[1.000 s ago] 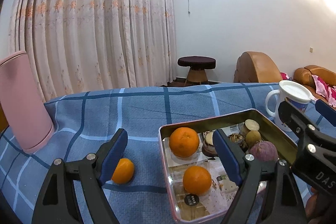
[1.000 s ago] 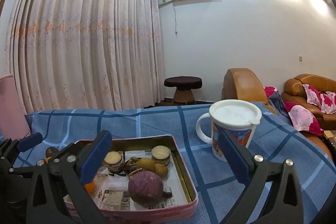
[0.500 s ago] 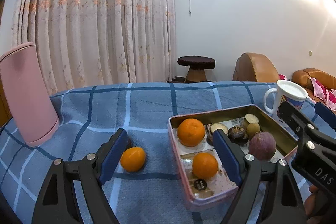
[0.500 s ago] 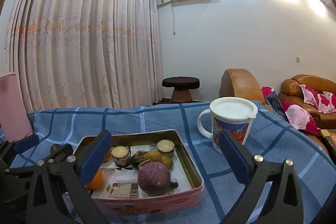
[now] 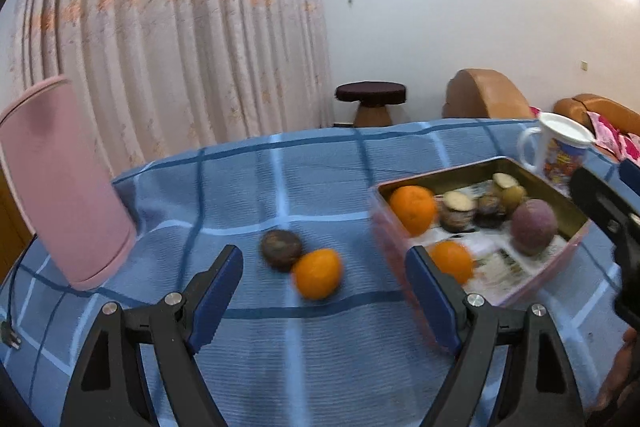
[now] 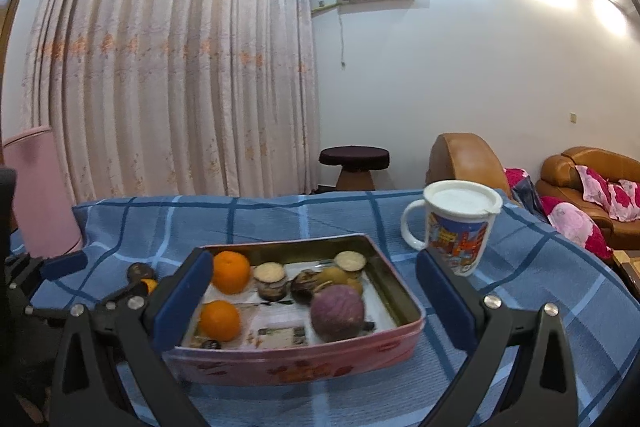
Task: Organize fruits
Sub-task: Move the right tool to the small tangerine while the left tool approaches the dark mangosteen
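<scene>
A pink tin tray (image 5: 538, 289) (image 6: 304, 359) on the blue checked cloth holds two oranges (image 5: 412, 209) (image 6: 230, 271), a purple round fruit (image 5: 534, 221) (image 6: 336, 311) and several small brown fruits (image 6: 272, 281). A loose orange (image 5: 318, 273) and a dark brown fruit (image 5: 281, 249) lie on the cloth left of the tray. My left gripper (image 5: 324, 301) is open and empty, just short of the loose orange. My right gripper (image 6: 312, 303) is open and empty, with its jaws either side of the tray's near part.
A tall pink container (image 5: 60, 187) stands at the left of the table. A white lidded mug (image 6: 456, 223) with a picture stands right of the tray. Curtains, a dark stool (image 6: 354, 167) and brown sofas lie beyond the table's far edge.
The left gripper has swung left and pulled back, bringing the loose orange and dark fruit between its fingers. The right gripper has moved left, so the tray sits centred in its view.
</scene>
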`<state>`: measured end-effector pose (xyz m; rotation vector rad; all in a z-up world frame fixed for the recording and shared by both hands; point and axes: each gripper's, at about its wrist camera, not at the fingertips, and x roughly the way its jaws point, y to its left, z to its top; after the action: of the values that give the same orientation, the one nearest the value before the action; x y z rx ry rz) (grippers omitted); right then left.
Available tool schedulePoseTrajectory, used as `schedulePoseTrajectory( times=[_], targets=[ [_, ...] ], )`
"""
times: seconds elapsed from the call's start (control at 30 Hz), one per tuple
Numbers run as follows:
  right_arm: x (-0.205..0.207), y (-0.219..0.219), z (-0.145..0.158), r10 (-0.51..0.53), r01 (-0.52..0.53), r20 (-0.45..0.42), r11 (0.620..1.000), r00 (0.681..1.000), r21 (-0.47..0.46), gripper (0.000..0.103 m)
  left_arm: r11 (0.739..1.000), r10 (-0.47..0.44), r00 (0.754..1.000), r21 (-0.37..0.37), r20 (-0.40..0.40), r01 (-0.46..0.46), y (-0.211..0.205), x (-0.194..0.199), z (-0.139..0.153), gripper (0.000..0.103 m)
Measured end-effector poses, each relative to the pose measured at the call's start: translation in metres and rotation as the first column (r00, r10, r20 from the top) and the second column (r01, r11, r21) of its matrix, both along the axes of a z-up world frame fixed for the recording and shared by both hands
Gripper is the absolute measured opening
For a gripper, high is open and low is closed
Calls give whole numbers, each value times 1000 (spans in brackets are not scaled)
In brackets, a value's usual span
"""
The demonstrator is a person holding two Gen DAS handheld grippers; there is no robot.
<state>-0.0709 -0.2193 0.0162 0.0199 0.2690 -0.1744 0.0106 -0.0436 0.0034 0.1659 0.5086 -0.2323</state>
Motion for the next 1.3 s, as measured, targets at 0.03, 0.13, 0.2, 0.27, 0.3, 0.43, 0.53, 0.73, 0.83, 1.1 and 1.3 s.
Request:
schedulePoseTrajectory(
  times=[0.03,0.13,0.2,0.27,0.3,0.43,0.53,0.73,0.83,1.1,1.3],
  targets=[
    [1,5,0,11,-11,-4,1000,1000,-6,103,1000,18,1000,5,-3,-18,8,4,0,84],
    [5,20,-2,41,-42,-16,999,999,-24,103,997,74,997,-1,-21,-74,34,17,-1,84],
    [8,28,-3,64,-64,-24,998,998,-12,99,993,119,992,-10,-36,-120,52,26,-1,84],
    [15,37,-5,88,-88,-48,996,995,0,93,987,156,986,-27,-55,-158,70,32,-3,84],
    [19,43,-6,100,-100,-60,995,993,0,89,982,179,981,-45,-70,-183,81,37,-3,84],
    [34,72,-9,166,-168,-98,986,981,-15,85,963,240,961,-90,-136,-253,109,50,-9,84],
    [49,91,-12,217,-223,-139,975,966,-27,85,949,287,943,-81,-167,-303,122,55,-11,84],
    [97,128,-29,294,-327,-323,943,899,-52,66,925,331,922,-126,-202,-360,144,56,-6,84],
    [114,143,-38,313,-362,-392,930,865,-56,62,917,351,915,-125,-196,-379,149,55,-4,84],
    [151,154,-64,265,-354,-552,933,791,-59,60,908,368,906,-128,-209,-398,158,58,-2,84],
    [161,159,-73,208,-352,-587,925,783,-141,58,908,369,905,-127,-209,-400,159,58,0,84]
  ],
)
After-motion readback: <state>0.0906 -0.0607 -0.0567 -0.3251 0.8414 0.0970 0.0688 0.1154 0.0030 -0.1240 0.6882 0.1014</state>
